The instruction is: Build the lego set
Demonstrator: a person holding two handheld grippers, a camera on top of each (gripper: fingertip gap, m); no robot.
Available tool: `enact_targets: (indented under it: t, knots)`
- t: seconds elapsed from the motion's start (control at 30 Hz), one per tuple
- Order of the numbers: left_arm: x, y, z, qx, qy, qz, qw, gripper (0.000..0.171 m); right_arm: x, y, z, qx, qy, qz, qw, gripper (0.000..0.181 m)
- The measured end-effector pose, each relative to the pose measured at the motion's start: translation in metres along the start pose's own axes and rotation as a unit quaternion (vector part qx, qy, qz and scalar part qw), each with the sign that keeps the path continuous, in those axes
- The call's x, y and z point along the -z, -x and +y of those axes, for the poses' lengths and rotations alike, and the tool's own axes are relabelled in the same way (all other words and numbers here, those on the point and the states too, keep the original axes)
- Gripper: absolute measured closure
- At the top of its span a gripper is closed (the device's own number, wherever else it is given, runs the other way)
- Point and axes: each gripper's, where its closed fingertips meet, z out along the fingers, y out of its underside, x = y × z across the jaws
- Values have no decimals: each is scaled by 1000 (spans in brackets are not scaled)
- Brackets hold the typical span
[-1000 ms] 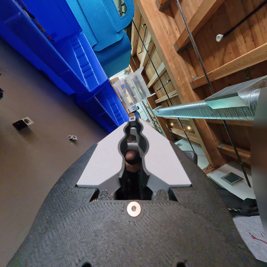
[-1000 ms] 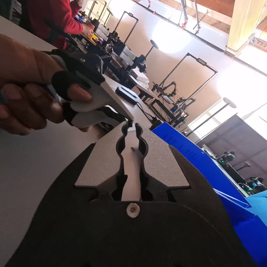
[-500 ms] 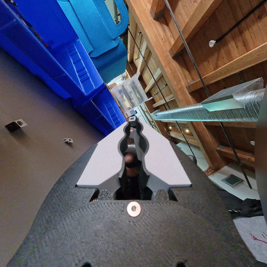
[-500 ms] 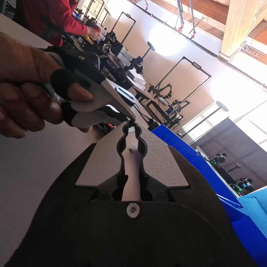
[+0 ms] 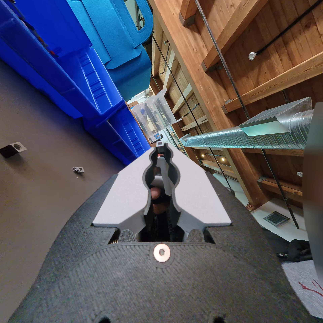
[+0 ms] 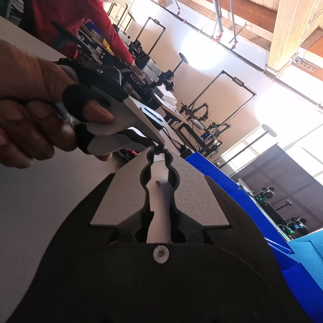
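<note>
Above the worktop (image 5: 35,209), clear of its surface and short of the blue bins (image 5: 90,90) along one edge, meeting tip to tip of both tongs. Left tongs (image 5: 161,149) clamped shut on a small piece (image 5: 160,144), dark in body with a pale square face, poking just past the tips. Seen from the right wrist, carried by a hand (image 6: 31,113) and coming in from the left, slanting down toward the right tongs (image 6: 158,152). Right tongs parted by a narrow gap, with the piece sitting right at that gap, between the two tips. Cannot tell whether either right tip touches it. Piece too small to read a clear long axis. Looks short and blocky, set roughly crosswise to the right tongs' reach. Probably a handover or a re-grip. If so, calls for closing the right tongs squarely on the piece before loosening the left, since a skewed pinch on something this small could flick it away. Loose on the worktop, well apart from the tongs: a black-and-grey block (image 5: 12,148), a small grey bit (image 5: 78,169) and a tiny tan bit (image 6: 158,182).
</note>
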Motion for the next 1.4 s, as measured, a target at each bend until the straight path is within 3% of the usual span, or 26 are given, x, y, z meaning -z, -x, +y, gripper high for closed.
enact_targets:
  t: [0.03, 0.3, 0.57, 0.93, 1.4]
  knots:
    - [0, 0, 1, 1, 1, 1, 1000, 163, 0, 0, 0, -2, 1, 0, 1000, 170]
    - [-1, -2, 2, -22, 3, 1, 1000, 163, 0, -2, 0, -28, 0, -3, 1000, 172]
    - [-2, -10, 1, -63, 0, 17, 998, 164, 1, -6, -8, -151, -31, -23, 988, 172]
    - [-2, -16, -1, -104, -6, 27, 994, 164, 1, -9, -13, -300, -63, -58, 950, 171]
    - [0, -30, 1, -149, -12, 61, 987, 163, 4, -11, -25, -414, -111, -84, 900, 170]
